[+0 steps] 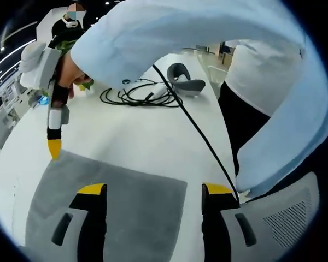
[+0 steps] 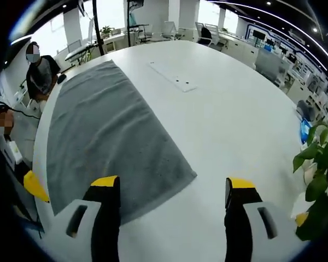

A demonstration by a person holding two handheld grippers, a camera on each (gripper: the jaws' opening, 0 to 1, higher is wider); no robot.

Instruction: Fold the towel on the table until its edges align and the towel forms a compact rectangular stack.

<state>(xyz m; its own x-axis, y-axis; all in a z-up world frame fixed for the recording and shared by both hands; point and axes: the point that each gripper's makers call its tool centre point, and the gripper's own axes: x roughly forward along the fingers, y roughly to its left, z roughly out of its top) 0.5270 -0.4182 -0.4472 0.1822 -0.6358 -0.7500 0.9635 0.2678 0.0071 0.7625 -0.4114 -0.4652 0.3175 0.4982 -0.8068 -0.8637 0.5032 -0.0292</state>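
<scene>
From the left gripper view I see the grey towel (image 1: 115, 210) lying flat on the white worktop (image 1: 136, 131), a single unfolded layer with a fine, even nap and straight edges. My left gripper (image 1: 153, 191) hangs over its near corner, jaws wide apart with nothing between them, one yellow-tipped jaw above the cloth and the other over bare worktop. At the towel's far left corner the right gripper (image 1: 54, 144) comes into frame, its yellow tip right at the towel's edge (I cannot tell whether it touches). Further right, a black cable (image 1: 197, 128) runs across the worktop from a loose coil (image 1: 136, 95), beside a grey headset (image 1: 183, 79).

In the right gripper view the towel (image 2: 104, 142) stretches away as a long grey rectangle along the worktop's (image 2: 235, 109) left edge, smooth and unwrinkled. The right gripper (image 2: 172, 188) sits over its near end, jaws apart and empty. A leafy plant (image 2: 317, 164) stands at far right.
</scene>
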